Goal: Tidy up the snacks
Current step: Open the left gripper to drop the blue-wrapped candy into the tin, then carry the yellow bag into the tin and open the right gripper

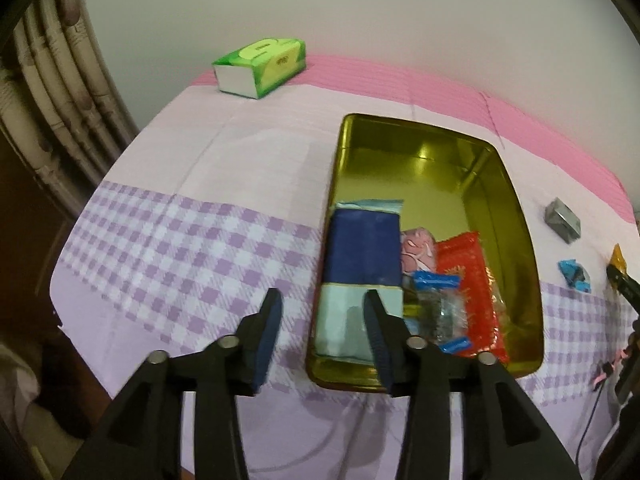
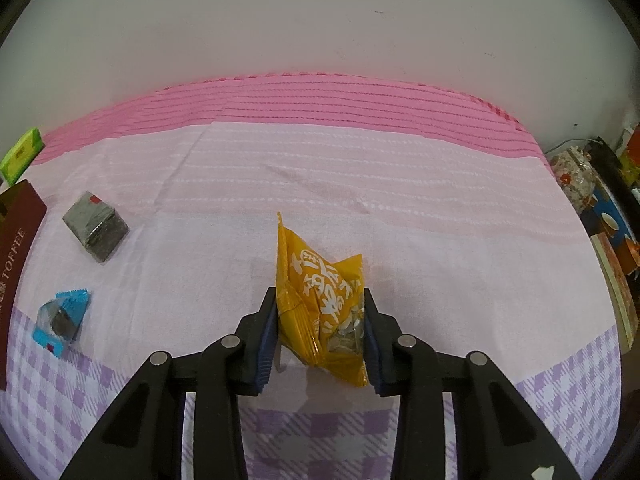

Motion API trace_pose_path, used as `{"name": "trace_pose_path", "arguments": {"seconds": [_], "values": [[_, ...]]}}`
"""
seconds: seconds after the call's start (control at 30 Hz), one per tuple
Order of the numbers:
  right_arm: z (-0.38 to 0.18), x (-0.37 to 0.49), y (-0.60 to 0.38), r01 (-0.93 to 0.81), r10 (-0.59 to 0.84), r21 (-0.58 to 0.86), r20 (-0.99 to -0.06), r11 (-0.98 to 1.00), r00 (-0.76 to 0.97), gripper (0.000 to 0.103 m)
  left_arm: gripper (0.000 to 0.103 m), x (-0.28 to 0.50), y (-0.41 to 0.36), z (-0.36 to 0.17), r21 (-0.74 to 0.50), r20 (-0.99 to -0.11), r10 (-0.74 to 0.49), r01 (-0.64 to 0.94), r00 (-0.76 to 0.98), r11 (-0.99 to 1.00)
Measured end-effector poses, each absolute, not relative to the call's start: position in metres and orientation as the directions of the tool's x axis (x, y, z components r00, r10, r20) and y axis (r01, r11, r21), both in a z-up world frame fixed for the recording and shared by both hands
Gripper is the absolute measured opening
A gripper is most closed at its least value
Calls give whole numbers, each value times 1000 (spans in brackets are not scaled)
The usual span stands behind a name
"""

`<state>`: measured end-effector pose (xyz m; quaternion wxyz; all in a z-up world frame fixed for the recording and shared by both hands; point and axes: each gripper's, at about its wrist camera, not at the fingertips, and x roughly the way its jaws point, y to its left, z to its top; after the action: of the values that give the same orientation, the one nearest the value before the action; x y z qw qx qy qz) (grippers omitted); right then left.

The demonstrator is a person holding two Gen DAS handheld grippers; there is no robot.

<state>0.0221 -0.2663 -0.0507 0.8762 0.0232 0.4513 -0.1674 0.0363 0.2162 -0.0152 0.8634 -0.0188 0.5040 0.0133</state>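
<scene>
The right gripper (image 2: 320, 330) clamped a crinkled yellow packet (image 2: 316, 304) above the pink, lilac-checked cloth (image 2: 360, 184). The left gripper (image 1: 324, 312) stood open, empty, over a glossy gold tin (image 1: 516, 216) holding wrapped snacks (image 1: 468, 280).

Cloth (image 2: 360, 168): pale pink with faint white dotted stripes; bright pink ribbed band at far edge; lilac-and-white check near edge.
Tin (image 1: 516, 216): shiny gold inside; dark maroon outside with pale lettering in right view.
In tin: navy pack (image 1: 362, 252) with pale mint end; red pack (image 1: 472, 280) with gold print; pink sweet (image 1: 416, 250); blue-ended clear wrapper (image 1: 436, 280).
Tissue box (image 1: 260, 66): bright green, yellow-green oval, white end.
Pouch (image 2: 316, 300): orange-yellow, white characters.
Block (image 2: 96, 226): grey-black, small red mark.
Candy (image 2: 62, 318): clear with light blue ends.
Claws: black, dark blue pads (image 1: 266, 340).
</scene>
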Motion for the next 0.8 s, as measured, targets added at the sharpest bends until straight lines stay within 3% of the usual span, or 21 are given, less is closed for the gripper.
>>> {"name": "trace_pose_path", "arguments": {"seconds": [0.13, 0.3, 0.8], "values": [[-38, 21, -258, 320, -272, -100, -787, 942, 554, 33, 52, 35, 220, -14, 31, -859, 55, -56, 509, 998], [-15, 25, -232, 267, -216, -63, -774, 962, 595, 33, 59, 36, 232, -10, -3, -852, 48, -97, 522, 995], [21, 36, -67, -112, 115, 56, -768, 992, 630, 33, 61, 35, 270, -7, -52, -852, 81, -237, 518, 970]]}}
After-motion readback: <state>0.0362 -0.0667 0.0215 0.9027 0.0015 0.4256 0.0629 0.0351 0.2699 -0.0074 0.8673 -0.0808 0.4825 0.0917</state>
